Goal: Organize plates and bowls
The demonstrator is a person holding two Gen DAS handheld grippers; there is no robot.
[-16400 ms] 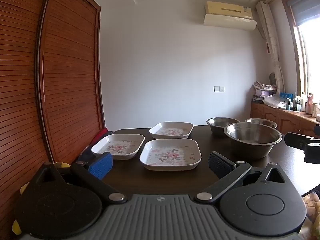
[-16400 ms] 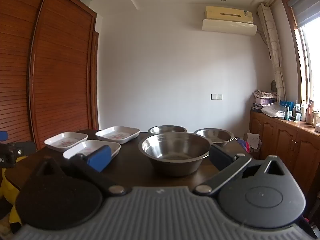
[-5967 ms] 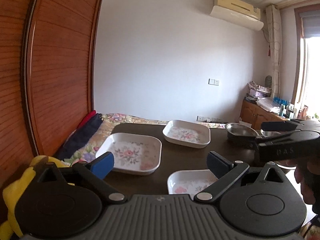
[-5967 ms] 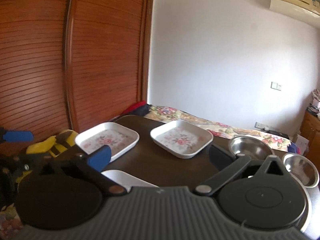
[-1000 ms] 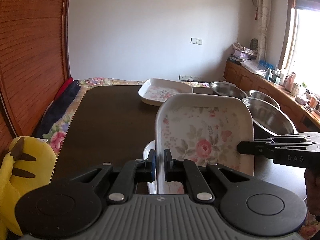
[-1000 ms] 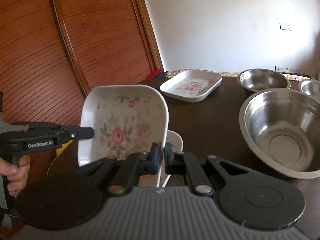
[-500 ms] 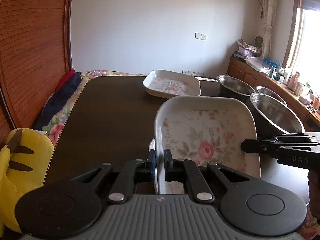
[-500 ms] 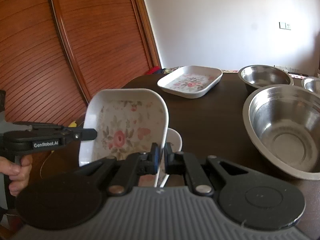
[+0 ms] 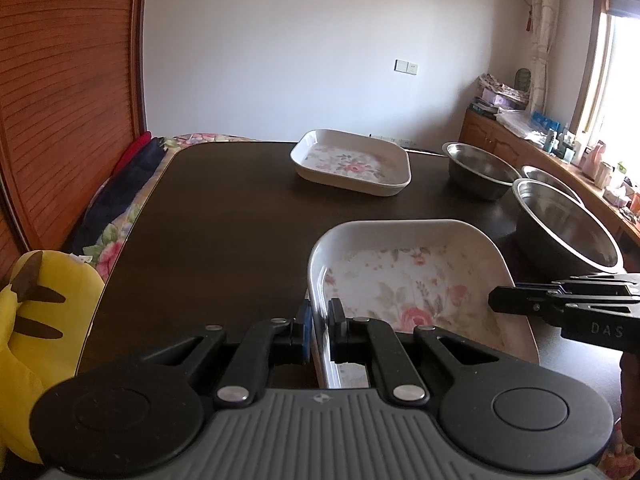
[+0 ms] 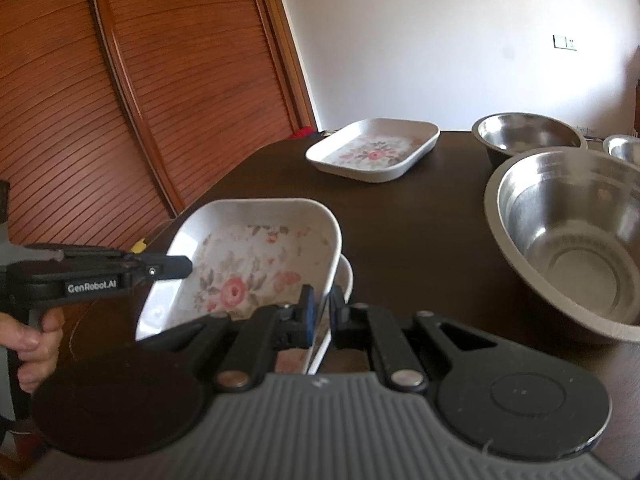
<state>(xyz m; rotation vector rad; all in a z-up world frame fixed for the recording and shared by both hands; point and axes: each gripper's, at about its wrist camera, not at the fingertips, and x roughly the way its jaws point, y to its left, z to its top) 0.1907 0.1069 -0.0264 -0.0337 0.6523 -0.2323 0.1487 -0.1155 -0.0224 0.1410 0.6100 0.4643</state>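
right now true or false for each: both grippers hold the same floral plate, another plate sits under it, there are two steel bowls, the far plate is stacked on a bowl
1. Both the left gripper and the right gripper are clamped on one floral plate. True.
2. A second plate lies right beneath it. True.
3. Only two steel bowls are on the table. False: three show, the large bowl nearest.
4. The far plate sits on a bowl. False: it lies alone on the table.

Glossy white floral plate (image 9: 404, 280), shiny steel bowl (image 10: 568, 240), dark polished wood worktop (image 9: 224, 232), ribbed wooden door (image 10: 100, 100) behind.
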